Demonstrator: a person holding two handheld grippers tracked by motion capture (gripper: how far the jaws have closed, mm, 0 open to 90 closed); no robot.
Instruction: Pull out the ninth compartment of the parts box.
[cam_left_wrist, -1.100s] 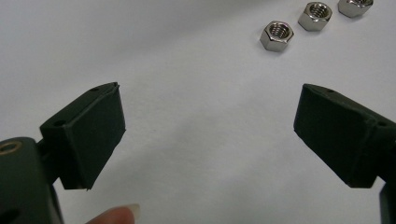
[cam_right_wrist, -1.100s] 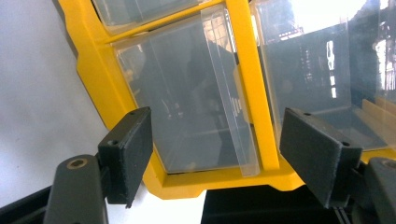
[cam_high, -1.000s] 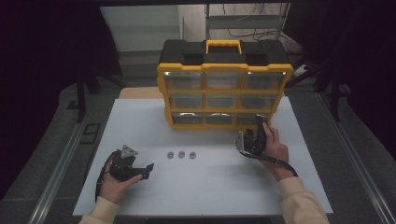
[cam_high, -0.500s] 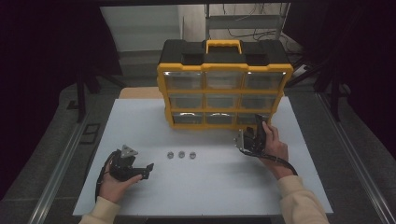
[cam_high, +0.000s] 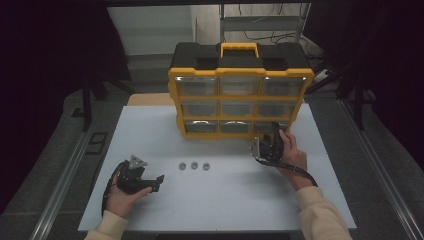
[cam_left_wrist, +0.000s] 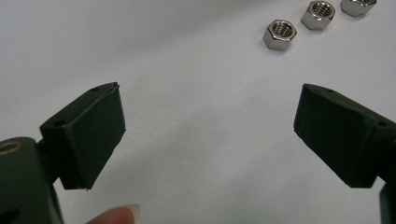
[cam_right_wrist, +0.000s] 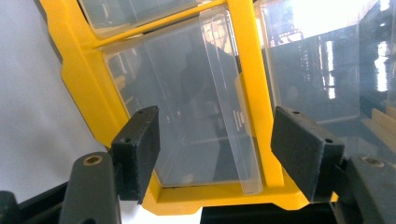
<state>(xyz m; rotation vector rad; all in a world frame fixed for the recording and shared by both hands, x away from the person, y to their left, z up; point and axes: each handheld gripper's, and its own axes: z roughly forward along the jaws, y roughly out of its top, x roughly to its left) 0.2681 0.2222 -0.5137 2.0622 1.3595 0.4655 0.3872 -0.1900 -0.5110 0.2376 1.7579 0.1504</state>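
- The contents of the clear drawers of the yellow organizer (cam_high: 240, 105) cannot be made out in the high view; glare covers the top row.
- In the left gripper view, the third nut (cam_left_wrist: 357, 5) is cut off by the top edge.
- In the high view, the right gripper (cam_high: 266, 145) is partly hidden by the hand holding it.
- In the right gripper view, the drawer (cam_right_wrist: 205, 107) interior is blurred by reflections.

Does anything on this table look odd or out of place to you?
Mostly tidy. Three loose nuts lie in a row on the white table, outside the yellow organizer. The right gripper, jaws just closing, straddles the clear handle of a bottom-row drawer.
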